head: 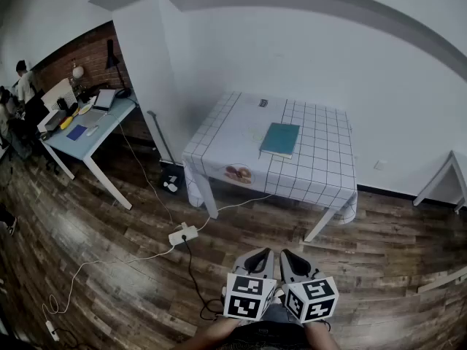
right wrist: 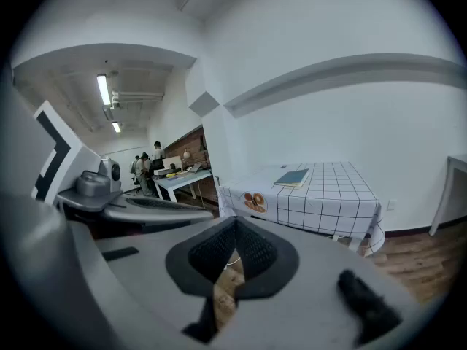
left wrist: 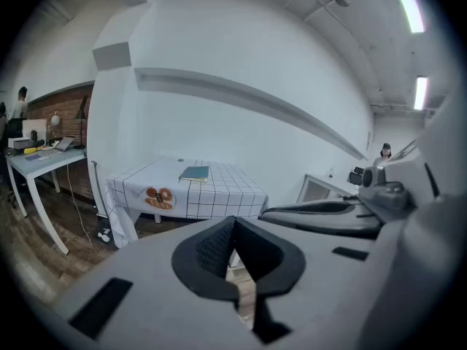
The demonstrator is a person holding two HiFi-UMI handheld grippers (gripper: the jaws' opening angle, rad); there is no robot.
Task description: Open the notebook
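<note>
A closed teal notebook (head: 280, 138) lies flat on a small table with a white grid-pattern cloth (head: 321, 173), out across the room. It also shows in the left gripper view, the notebook (left wrist: 195, 173) small and distant, and in the right gripper view as the notebook (right wrist: 293, 178). My left gripper (head: 264, 257) and right gripper (head: 290, 257) are side by side low in the head view, well short of the table. Both have their jaws shut with nothing between them; the left gripper (left wrist: 233, 248) and right gripper (right wrist: 235, 248) show pads meeting.
A wooden floor lies between me and the table, with a white power strip (head: 182, 234) and trailing cables. A blue desk (head: 87, 133) with clutter and seated people stands at far left. Another white table leg (head: 438, 181) is at right by the wall.
</note>
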